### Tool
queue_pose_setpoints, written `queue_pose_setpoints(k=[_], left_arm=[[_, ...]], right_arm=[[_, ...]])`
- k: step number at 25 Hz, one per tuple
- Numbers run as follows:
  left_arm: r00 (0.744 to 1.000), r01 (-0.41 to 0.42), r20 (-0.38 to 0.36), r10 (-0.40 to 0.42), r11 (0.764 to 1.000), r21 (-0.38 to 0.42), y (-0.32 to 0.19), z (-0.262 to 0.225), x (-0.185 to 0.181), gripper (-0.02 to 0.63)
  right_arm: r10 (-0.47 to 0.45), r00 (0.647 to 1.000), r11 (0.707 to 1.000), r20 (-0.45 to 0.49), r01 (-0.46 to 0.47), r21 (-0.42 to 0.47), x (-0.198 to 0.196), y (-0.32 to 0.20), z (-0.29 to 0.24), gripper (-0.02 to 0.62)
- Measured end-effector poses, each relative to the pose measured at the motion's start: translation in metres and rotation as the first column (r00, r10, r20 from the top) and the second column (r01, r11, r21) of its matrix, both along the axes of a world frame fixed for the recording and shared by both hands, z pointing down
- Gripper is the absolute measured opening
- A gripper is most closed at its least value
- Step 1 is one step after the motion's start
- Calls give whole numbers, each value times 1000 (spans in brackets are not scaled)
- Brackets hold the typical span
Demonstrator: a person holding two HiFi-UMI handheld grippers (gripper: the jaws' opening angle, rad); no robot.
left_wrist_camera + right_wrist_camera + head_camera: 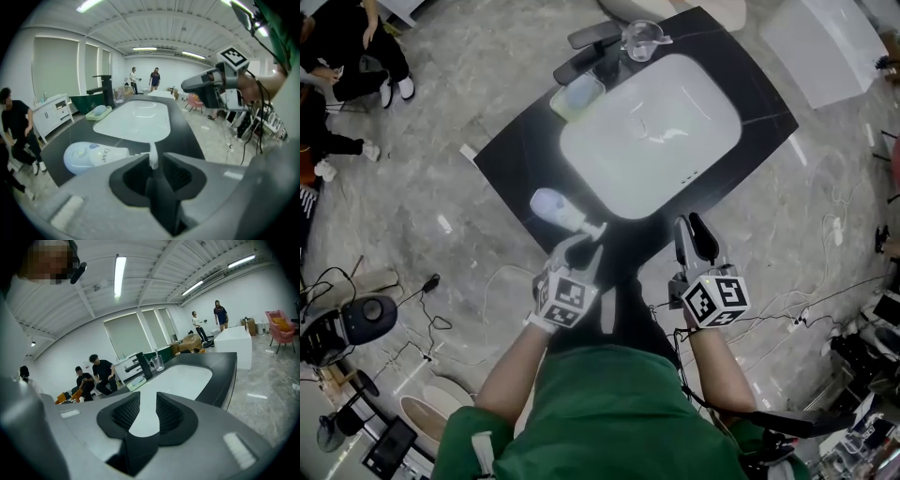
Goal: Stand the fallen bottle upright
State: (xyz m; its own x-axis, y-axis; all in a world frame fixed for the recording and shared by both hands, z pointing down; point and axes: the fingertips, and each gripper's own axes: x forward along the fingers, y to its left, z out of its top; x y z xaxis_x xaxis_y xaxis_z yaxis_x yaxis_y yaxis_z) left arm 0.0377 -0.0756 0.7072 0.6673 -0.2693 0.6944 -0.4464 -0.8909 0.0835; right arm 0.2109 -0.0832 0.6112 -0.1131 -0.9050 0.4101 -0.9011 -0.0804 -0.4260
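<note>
A pale blue and white pump bottle [555,206] lies on its side on the black counter [520,155], left of the white basin [652,131], with its pump head towards me. My left gripper [584,246] reaches the pump end. In the left gripper view the bottle [91,155] lies to the left and its white pump spout [153,154] stands in the narrow gap of my left gripper [153,160]; the pads do not clearly press on it. My right gripper [692,225] hovers open and empty at the counter's near edge, right of the bottle; between its fingers [147,399] only the basin shows.
A black faucet [591,47], a glass cup [642,37] and a green soap dish [577,94] stand at the basin's far end. People sit at the upper left [347,56]. Cables and gear lie on the floor around me.
</note>
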Motion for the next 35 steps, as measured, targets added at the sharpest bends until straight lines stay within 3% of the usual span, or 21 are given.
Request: queue_pose_setpoints(k=[8,17,35], left_arm=[[999,25,30,-25,1000,9,-2,2,2,31],[999,51,10,-51,999,-14,-5,-11,3,29],[981,135,-128,-143,989,-67,-35,-72,-3,34]], right_arm=[[10,1000,1000,-9,-10,3,7,4,-6,106],[-1,1000,1000,-7,1,20,6,5,-20,105],[-22,1000,997,-13,23,76,-6,-15,-70,106]])
